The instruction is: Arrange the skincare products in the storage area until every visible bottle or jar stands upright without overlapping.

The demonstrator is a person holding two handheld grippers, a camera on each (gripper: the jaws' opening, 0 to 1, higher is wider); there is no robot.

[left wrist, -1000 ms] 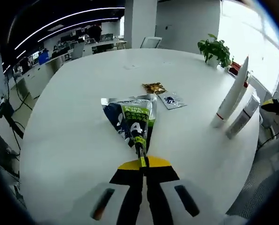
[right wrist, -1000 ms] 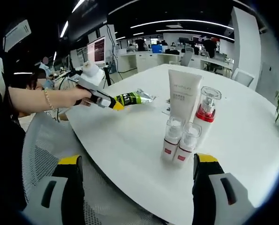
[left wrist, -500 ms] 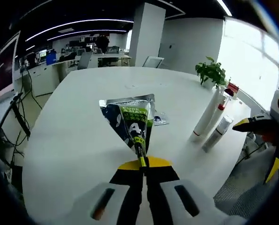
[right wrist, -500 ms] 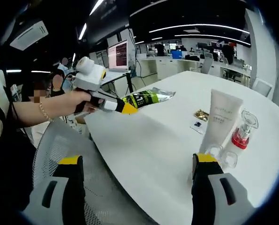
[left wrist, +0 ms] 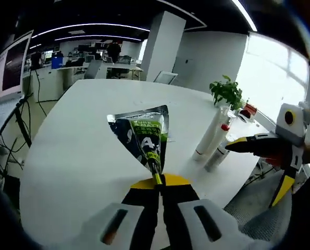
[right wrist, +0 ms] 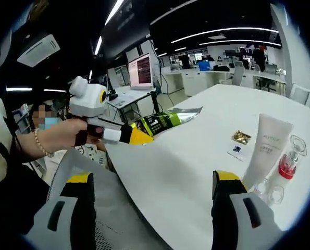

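Note:
My left gripper (left wrist: 156,179) is shut on the narrow end of a green and silver pouch (left wrist: 143,136), held above the white table (left wrist: 76,156). In the right gripper view a hand holds that left gripper (right wrist: 100,125), with the pouch (right wrist: 168,120) sticking out over the table edge. A white tube (right wrist: 267,151) stands upright with a red-liquid bottle (right wrist: 289,162) and two small clear-capped bottles (right wrist: 269,194) close around it. My right gripper (right wrist: 153,177) is open and holds nothing, off the table edge left of the bottles. It enters the left gripper view as the right gripper (left wrist: 264,148), beside the tube (left wrist: 209,136).
Two small flat sachets (right wrist: 239,143) lie on the table (right wrist: 196,161) behind the tube. A potted plant (left wrist: 227,94) stands at the far edge. A mesh chair (right wrist: 108,208) is below my right gripper. Desks and monitors fill the room behind.
My right gripper has drawn back from the bottle group, which now sits farther right in its view. The left gripper keeps its hold on the pouch, and the right gripper has come into its view.

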